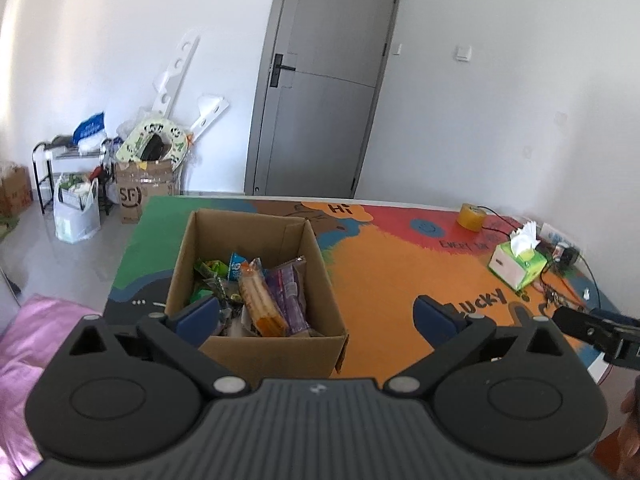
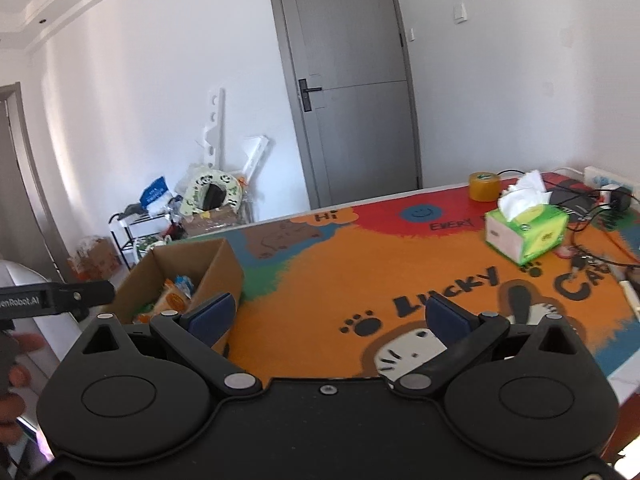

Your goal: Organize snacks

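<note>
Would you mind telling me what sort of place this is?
Probably a spare room at home: a grey door, boxes and bags piled against the wall, and a table with a cartoon mat.

Matt brown cardboard box (image 1: 256,280) between the fingers (image 1: 200,314), glossy plastic snack packets (image 1: 260,300) inside; tabletop (image 1: 380,272) under a smooth printed mat; fingers matt plastic.

One cardboard box (image 1: 256,272), several snack packets (image 1: 256,296) inside; one tissue box (image 1: 518,264); one tape roll (image 1: 471,216).
</note>
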The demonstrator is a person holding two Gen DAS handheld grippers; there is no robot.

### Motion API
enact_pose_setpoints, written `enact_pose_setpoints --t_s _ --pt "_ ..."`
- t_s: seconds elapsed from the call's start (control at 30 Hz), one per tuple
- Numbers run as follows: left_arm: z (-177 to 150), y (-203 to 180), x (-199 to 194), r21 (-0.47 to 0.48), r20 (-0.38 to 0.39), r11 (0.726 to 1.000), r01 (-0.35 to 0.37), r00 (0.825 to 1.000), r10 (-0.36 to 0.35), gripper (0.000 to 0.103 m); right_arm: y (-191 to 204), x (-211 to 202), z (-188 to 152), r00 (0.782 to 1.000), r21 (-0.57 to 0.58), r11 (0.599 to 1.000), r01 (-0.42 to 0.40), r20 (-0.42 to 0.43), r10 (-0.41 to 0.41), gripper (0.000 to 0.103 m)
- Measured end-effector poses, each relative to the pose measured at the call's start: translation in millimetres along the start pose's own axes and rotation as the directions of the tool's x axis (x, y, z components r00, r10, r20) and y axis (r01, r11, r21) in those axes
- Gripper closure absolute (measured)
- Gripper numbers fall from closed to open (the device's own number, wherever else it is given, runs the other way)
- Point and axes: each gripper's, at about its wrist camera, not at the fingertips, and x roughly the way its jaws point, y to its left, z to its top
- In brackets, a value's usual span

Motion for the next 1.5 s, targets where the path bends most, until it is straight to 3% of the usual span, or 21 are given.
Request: enact_pose_setpoints --t_s 0.13,0.97,1.5 --pt "-3 -2 -3 0.028 -0.015 0.999 0.021 1.000 -0.020 0.000 -5 -7 -2 1.000 0.017 1.000 0.023 0.002 -0.023 0.000" --pt "-12 -1 -7 0.064 -0.043 0.998 -0.011 0.999 0.013 0.001 12 -10 -10 0.997 -0.015 0.997 -0.071 -0.025 0.071 0.000" --pt "-15 -1 -3 0.076 -0.065 0.997 -0.020 0.998 0.025 0.000 14 -8 -10 0.996 -0.015 0.997 -0.079 -0.051 0.078 0.000"
